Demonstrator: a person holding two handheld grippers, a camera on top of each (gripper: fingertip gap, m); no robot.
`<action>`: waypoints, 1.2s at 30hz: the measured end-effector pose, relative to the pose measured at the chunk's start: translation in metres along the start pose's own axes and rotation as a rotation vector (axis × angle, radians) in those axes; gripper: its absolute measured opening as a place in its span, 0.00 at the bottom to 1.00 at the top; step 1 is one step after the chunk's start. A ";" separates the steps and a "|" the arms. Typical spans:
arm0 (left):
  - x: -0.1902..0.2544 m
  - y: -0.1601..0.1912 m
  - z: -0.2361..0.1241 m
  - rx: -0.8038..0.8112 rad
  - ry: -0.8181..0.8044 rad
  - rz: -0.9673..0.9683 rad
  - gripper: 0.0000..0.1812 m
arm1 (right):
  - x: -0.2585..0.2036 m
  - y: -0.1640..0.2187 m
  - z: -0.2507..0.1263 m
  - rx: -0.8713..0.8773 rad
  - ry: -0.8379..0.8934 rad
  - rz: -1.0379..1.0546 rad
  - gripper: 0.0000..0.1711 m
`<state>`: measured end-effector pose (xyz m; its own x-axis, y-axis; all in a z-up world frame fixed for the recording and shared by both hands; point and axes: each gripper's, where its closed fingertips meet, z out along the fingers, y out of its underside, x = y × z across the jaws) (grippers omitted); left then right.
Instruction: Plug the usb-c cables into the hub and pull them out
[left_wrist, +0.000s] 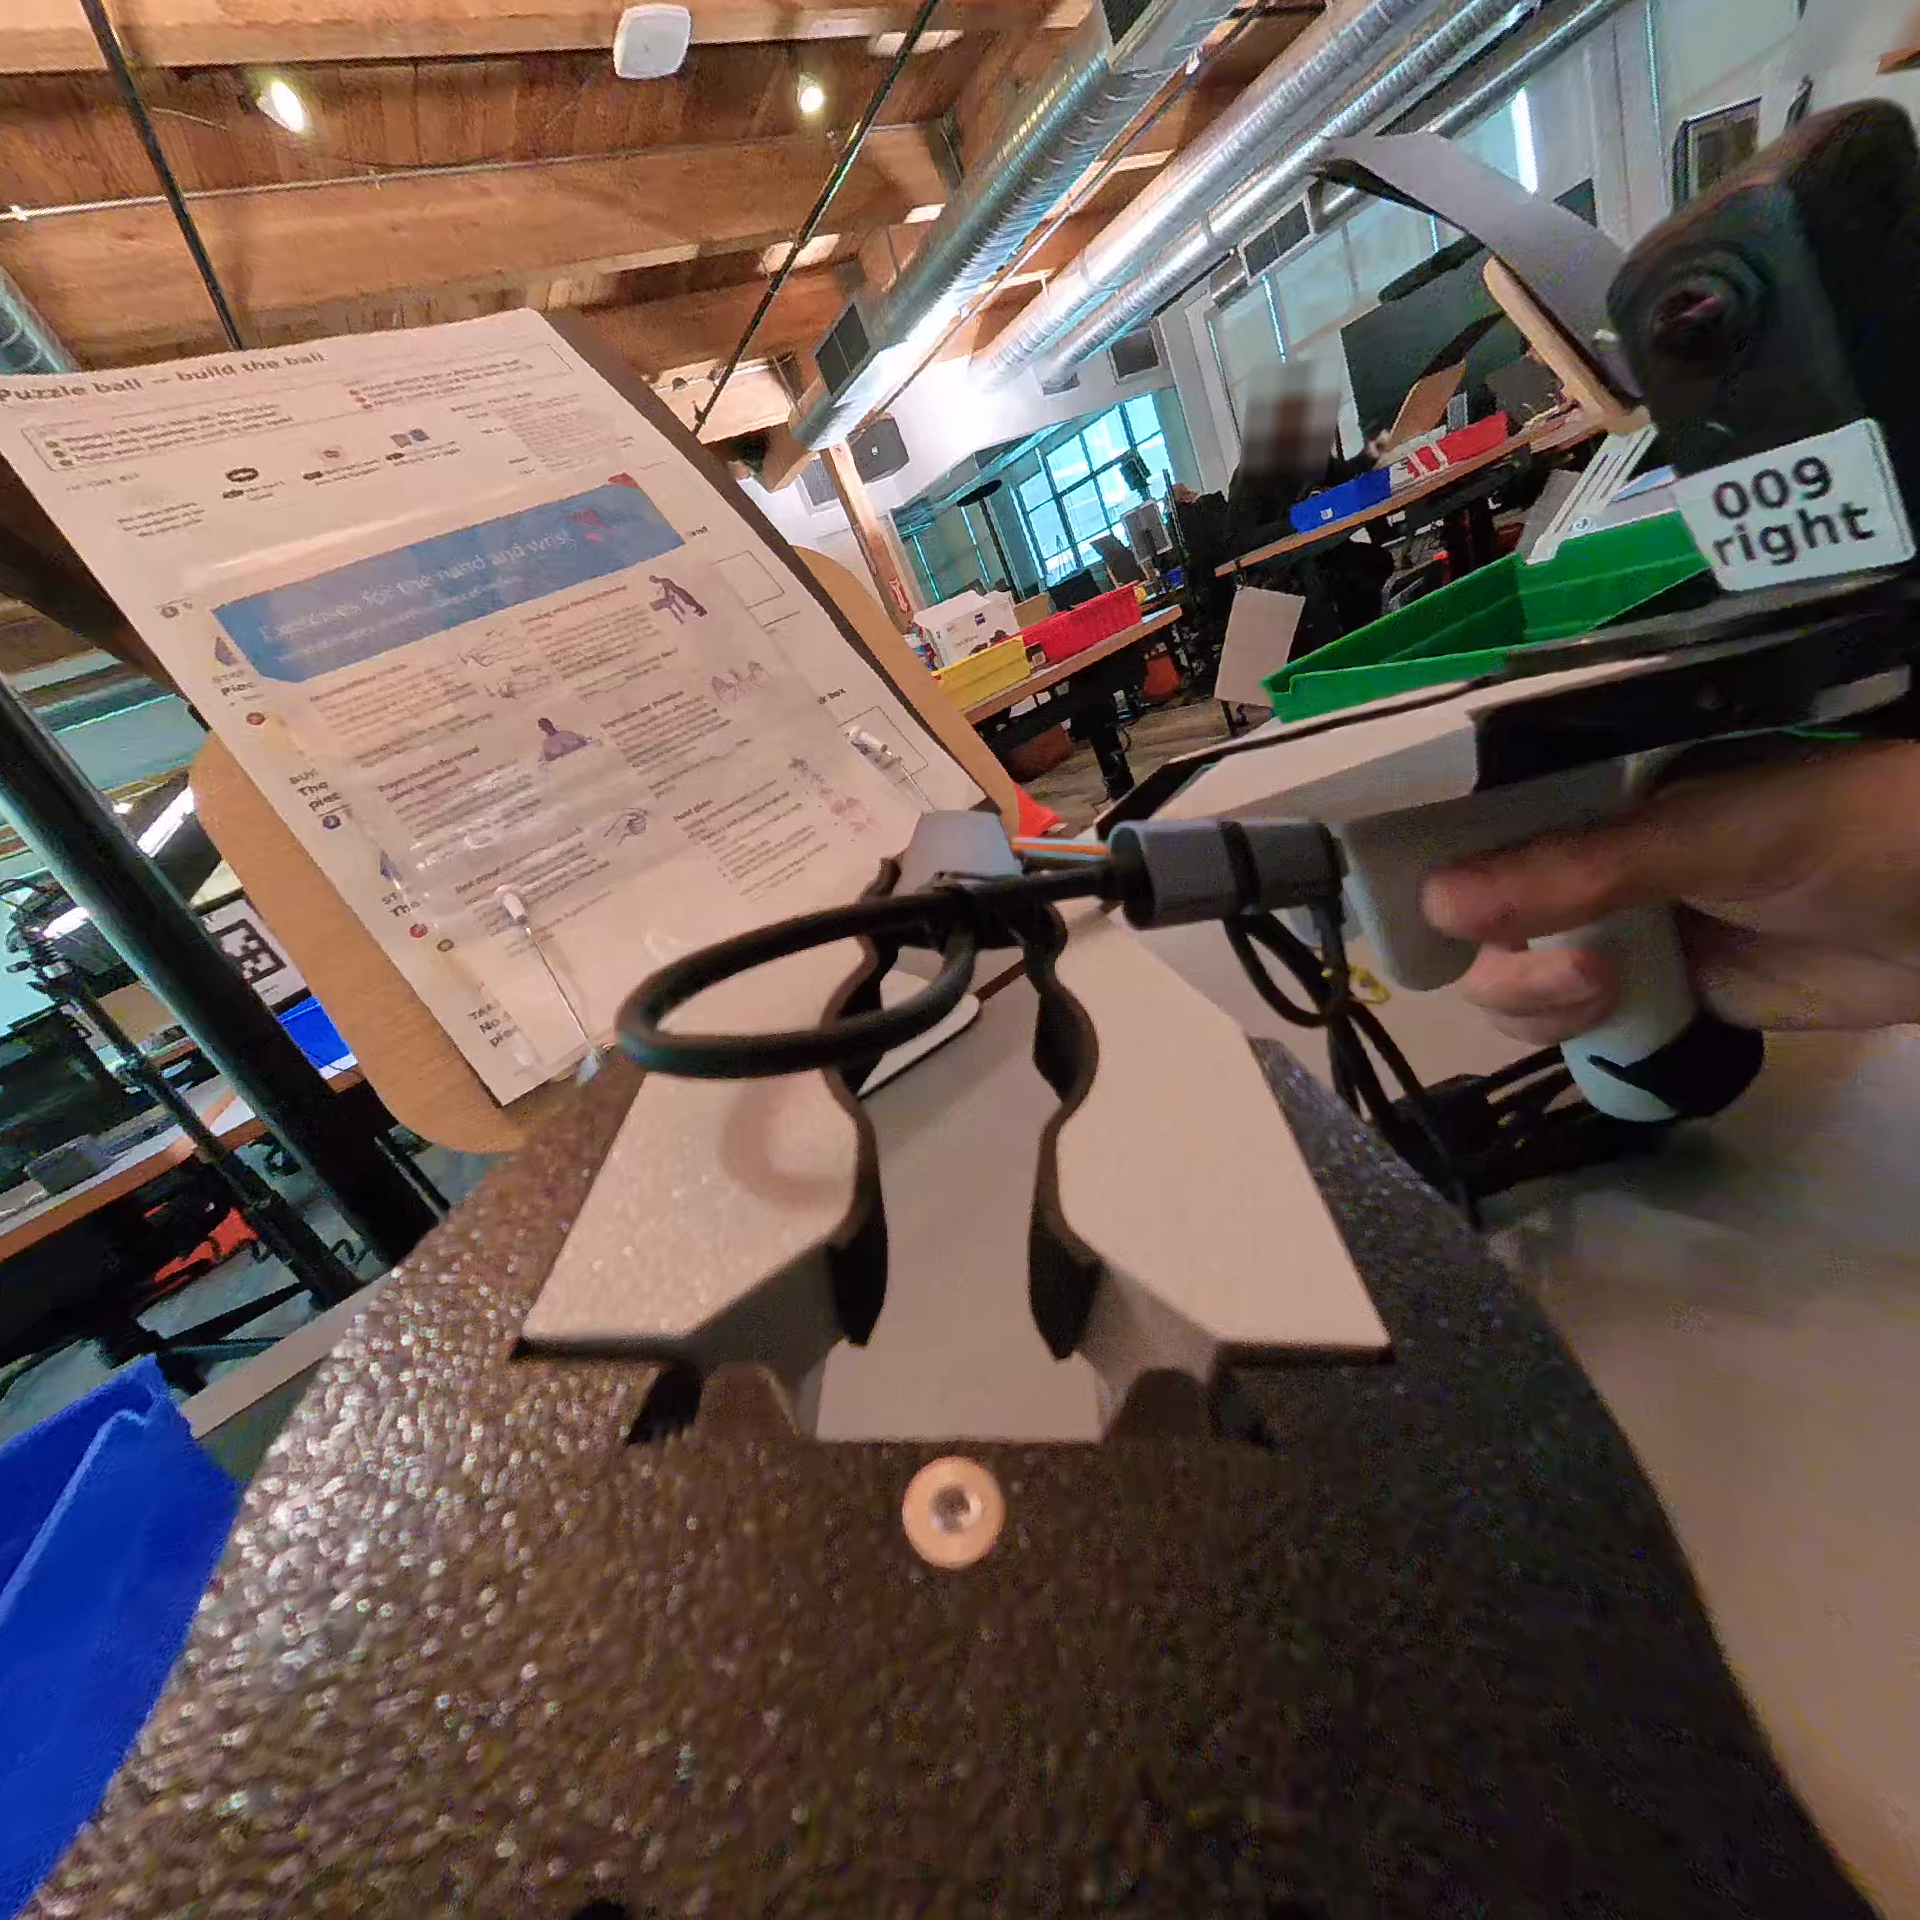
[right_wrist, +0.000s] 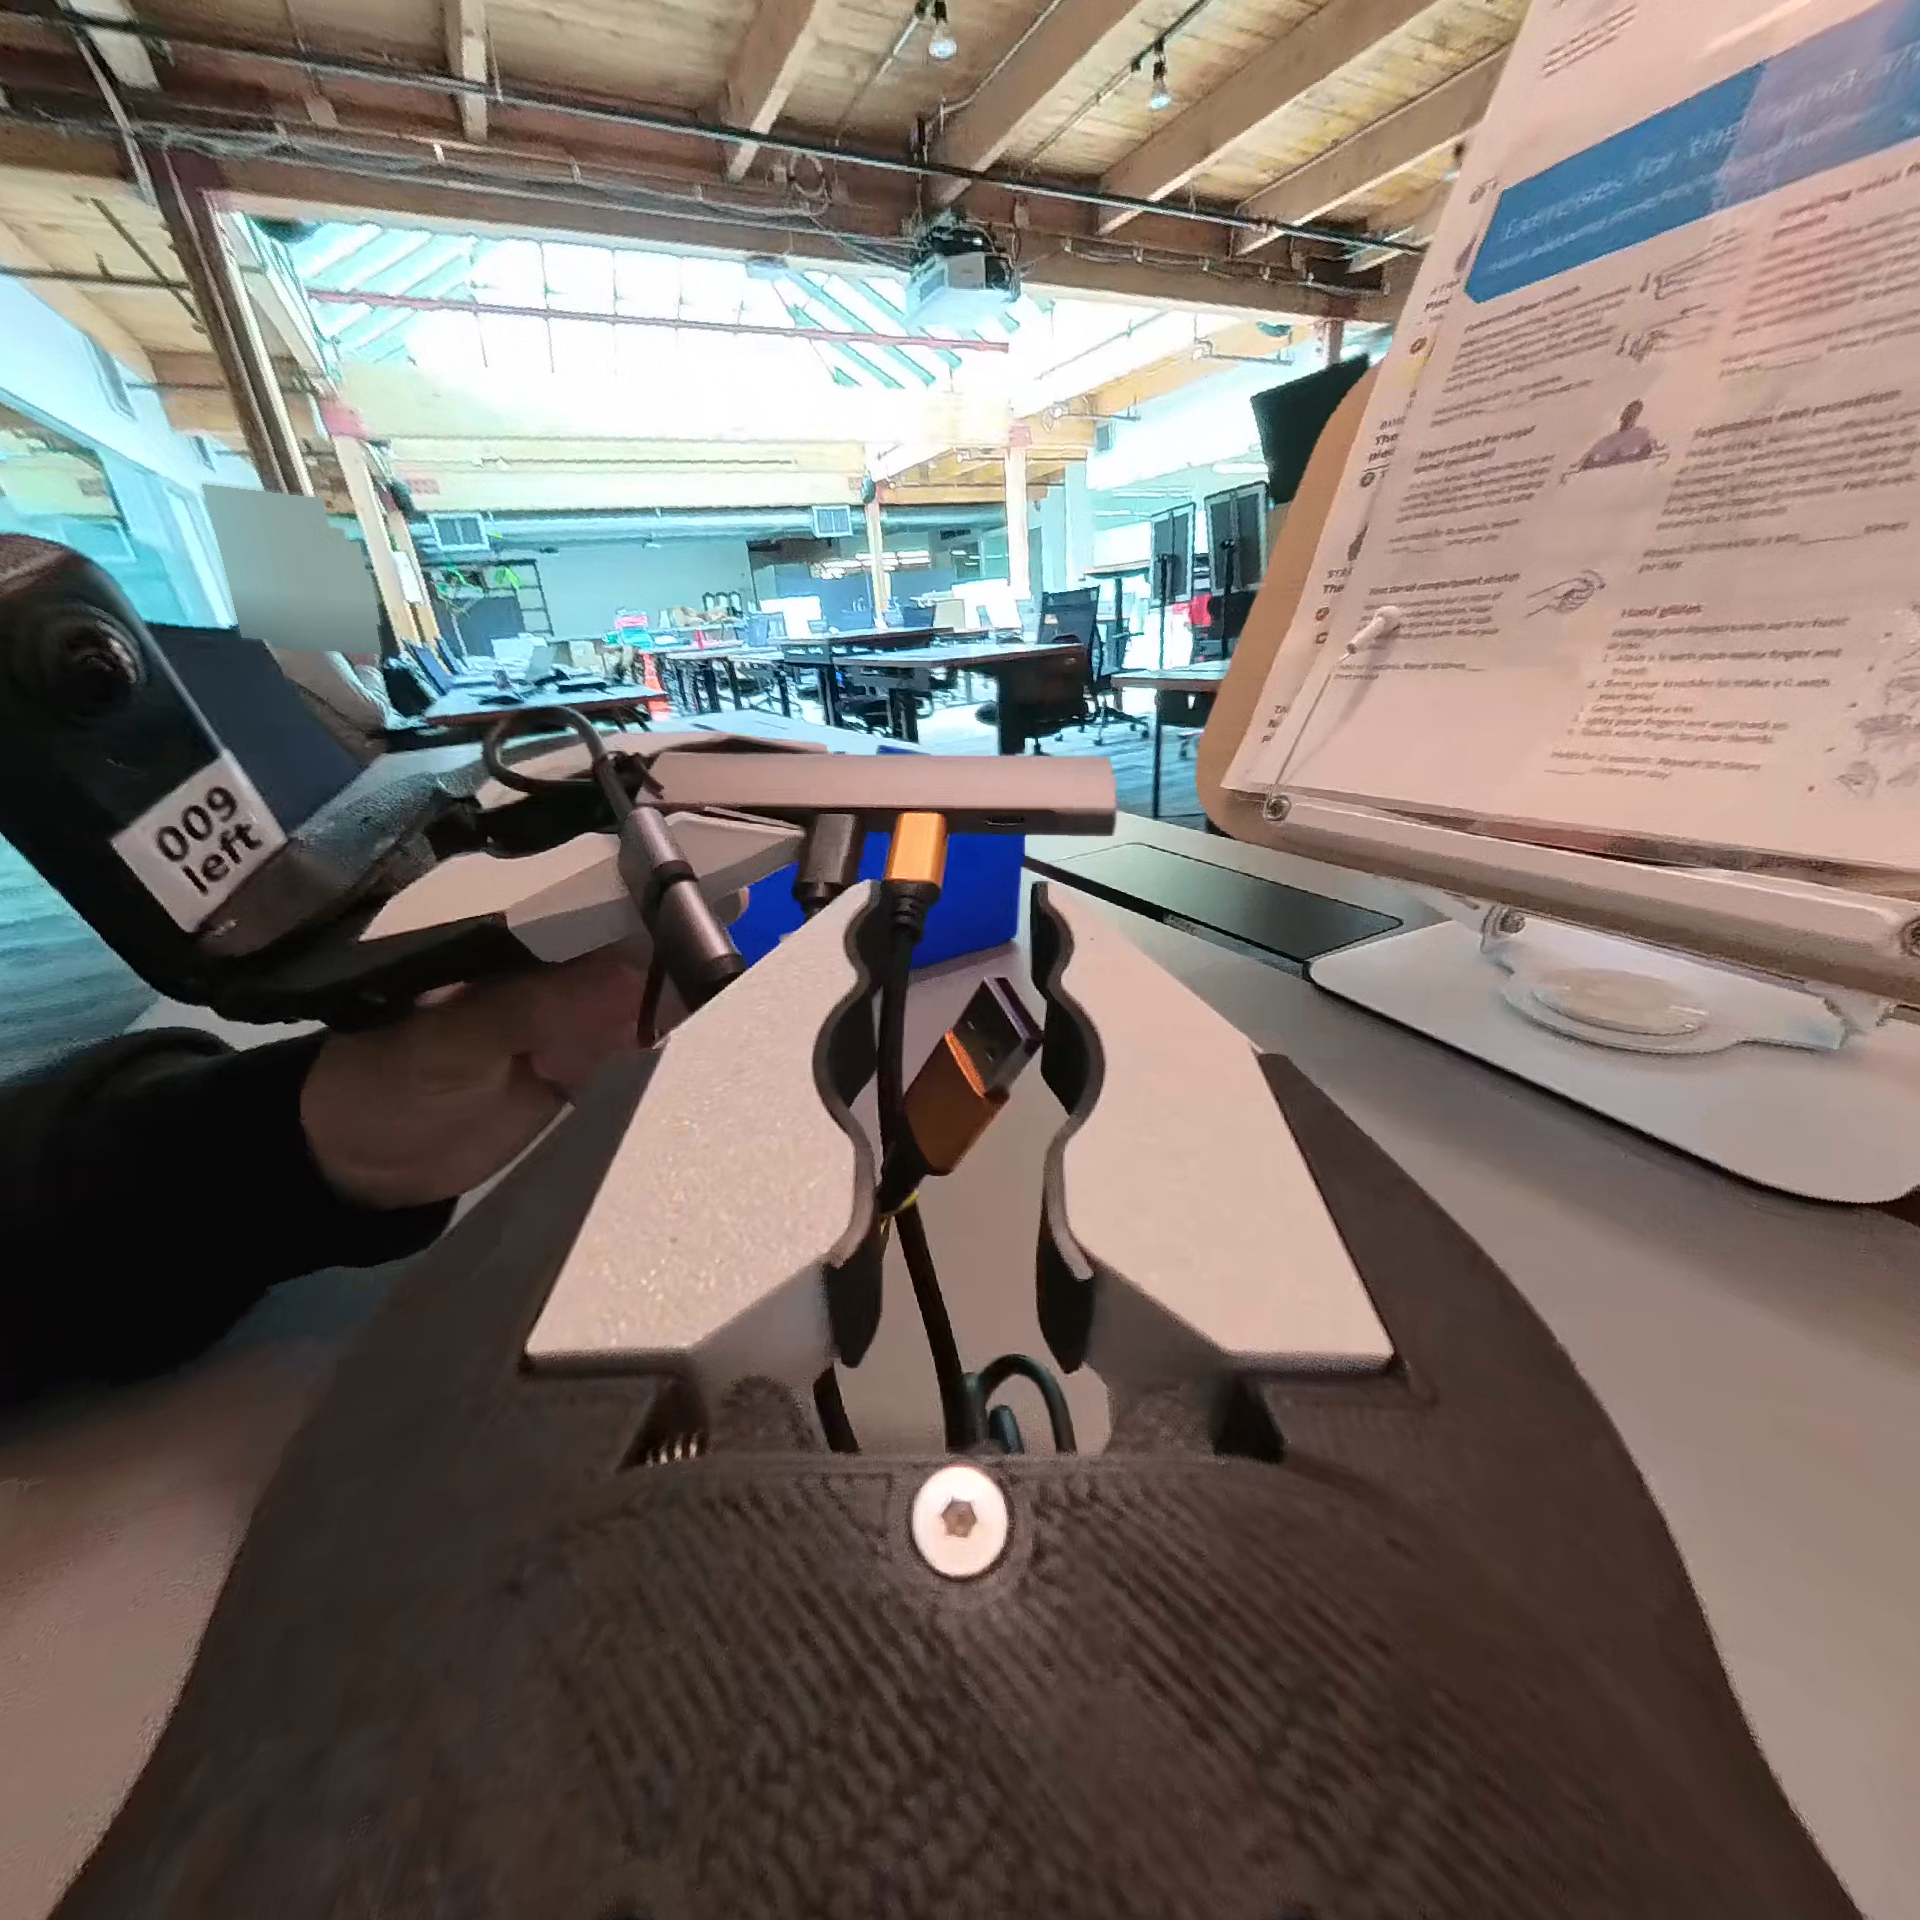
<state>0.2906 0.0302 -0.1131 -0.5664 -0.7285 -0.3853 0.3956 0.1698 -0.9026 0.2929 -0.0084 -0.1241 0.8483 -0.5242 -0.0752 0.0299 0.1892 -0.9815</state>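
The left gripper (left_wrist: 961, 914) grasps the hub (right_wrist: 883, 795) while the right gripper (right_wrist: 951, 914), released around the orange plug (right_wrist: 914, 847), should clench, then pull straight down.

You're in a big open workshop: wooden ceiling beams (right_wrist: 790, 62), silver ducts (left_wrist: 1226, 177), a bright skylight (right_wrist: 644, 312), rows of long desks (right_wrist: 935, 660) with office chairs (right_wrist: 1070, 634), and coloured bins (left_wrist: 1081, 623) by tall windows (left_wrist: 1081, 478).
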 end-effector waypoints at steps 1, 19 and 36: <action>0.000 0.001 0.000 -0.001 -0.002 -0.006 0.12 | -0.001 0.001 0.001 -0.004 0.005 -0.010 0.14; -0.023 0.010 -0.004 -0.088 -0.070 -0.098 0.12 | -0.008 0.004 0.022 -0.050 0.147 -0.125 0.04; -0.025 -0.004 -0.012 -0.107 -0.095 -0.077 0.13 | -0.020 -0.006 0.021 -0.075 0.166 -0.094 0.04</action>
<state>0.2942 0.0553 -0.1020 -0.5194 -0.8004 -0.2992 0.2714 0.1775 -0.9460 0.2871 0.0179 -0.1128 0.7448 -0.6672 -0.0042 0.0603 0.0737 -0.9955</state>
